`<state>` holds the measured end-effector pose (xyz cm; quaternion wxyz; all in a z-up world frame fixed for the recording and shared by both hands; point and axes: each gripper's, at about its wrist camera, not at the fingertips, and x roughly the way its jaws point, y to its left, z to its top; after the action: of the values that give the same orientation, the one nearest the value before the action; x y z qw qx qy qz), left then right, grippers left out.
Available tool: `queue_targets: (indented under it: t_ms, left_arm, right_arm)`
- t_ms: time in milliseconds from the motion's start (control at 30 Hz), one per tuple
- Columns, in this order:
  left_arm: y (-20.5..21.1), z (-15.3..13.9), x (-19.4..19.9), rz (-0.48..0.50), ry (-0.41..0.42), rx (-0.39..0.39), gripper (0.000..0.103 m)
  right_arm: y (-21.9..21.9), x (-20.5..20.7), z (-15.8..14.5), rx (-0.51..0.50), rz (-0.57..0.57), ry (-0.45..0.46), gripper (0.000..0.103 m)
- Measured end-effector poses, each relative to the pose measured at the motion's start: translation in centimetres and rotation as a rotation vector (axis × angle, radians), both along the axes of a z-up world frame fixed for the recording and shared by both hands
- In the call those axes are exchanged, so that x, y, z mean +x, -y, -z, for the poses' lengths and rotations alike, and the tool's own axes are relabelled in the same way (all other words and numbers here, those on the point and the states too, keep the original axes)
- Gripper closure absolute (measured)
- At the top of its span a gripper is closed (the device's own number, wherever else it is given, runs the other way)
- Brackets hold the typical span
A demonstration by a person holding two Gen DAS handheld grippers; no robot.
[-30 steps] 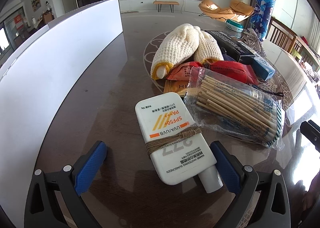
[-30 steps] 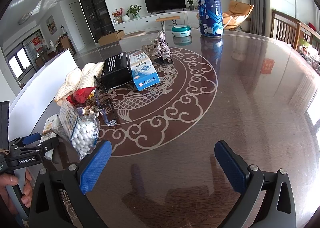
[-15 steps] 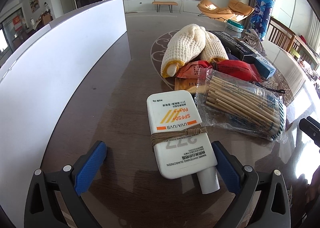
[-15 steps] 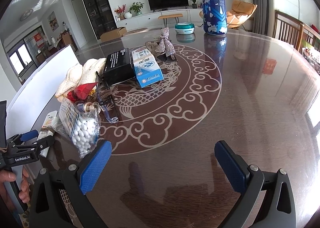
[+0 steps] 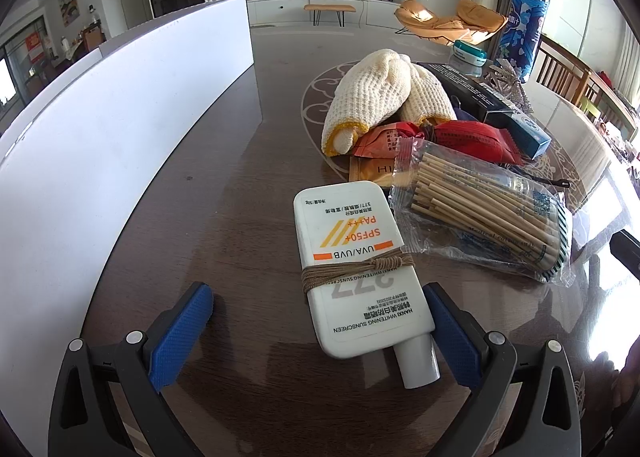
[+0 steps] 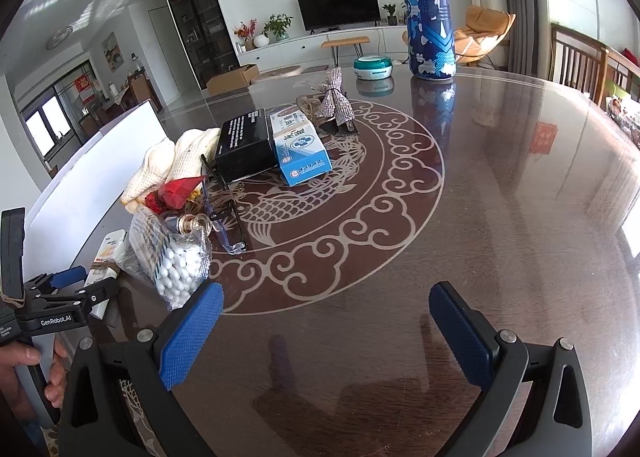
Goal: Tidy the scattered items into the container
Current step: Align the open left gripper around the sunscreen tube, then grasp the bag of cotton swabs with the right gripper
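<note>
One sunscreen tube [image 5: 356,277], white with a brown cord wound round its middle, lies flat on the bench [image 5: 224,217], cap toward the camera. Over the last second it has slid from the centre of the left wrist view toward 5 o'clock, and the left claw [image 5: 320,321] has drawn in on it: the cap now sits just inside the right-hand pad [image 5: 452,333], apparently touching it, while the left-hand pad [image 5: 180,329] stands well clear. The claw is spread wide and grips nothing.

At 1 o'clock from the tube, touching its upper edge, lies a clear bag of cotton swabs [image 5: 484,213]. Beyond that, toward 12 o'clock, come red snack packets [image 5: 472,139], then a pair of cream knitted gloves [image 5: 376,97], with a black box [image 5: 468,87] further right. The container's white wall [image 5: 120,145] runs along the 9 to 11 o'clock side, near the tube.

In the right wrist view the right claw [image 6: 324,321] hangs over bare bench, also wide and empty, with the pile off at 10 o'clock.

The approach suggests the tube is the first pick. None of the items appears to be in the container yet, though its inside is hidden. Judging by the off-centre line-up, the claw probably needs to shift right before closing.
</note>
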<state>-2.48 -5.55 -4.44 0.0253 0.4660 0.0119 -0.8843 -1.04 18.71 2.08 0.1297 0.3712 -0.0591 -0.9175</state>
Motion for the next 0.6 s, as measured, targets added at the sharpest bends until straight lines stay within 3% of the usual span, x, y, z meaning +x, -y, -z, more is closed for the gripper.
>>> queue_targets:
  t_ms: [100, 267, 433, 600]
  left_arm:
    - [0.0, -0.1, 0.1, -0.001, -0.005, 0.000, 0.000]
    - [-0.1, -0.2, 0.0, 0.001, -0.006, -0.002, 0.000]
    - [0.5, -0.1, 0.2, -0.021, -0.004, 0.000, 0.000]
    - [1.8, -0.1, 0.4, -0.035, -0.002, -0.001, 0.000]
  right_arm:
    - [1.3, 1.0, -1.3, -0.023, -0.100, -0.066, 0.000]
    - [6.7, -0.7, -3.4, 0.041, -0.300, -0.093, 0.000]
    - [11.8, -3.7, -3.7, 0.064, -0.468, -0.049, 0.000]
    - [14.7, -5.5, -0.8, 0.149, -0.570, 0.060, 0.000]
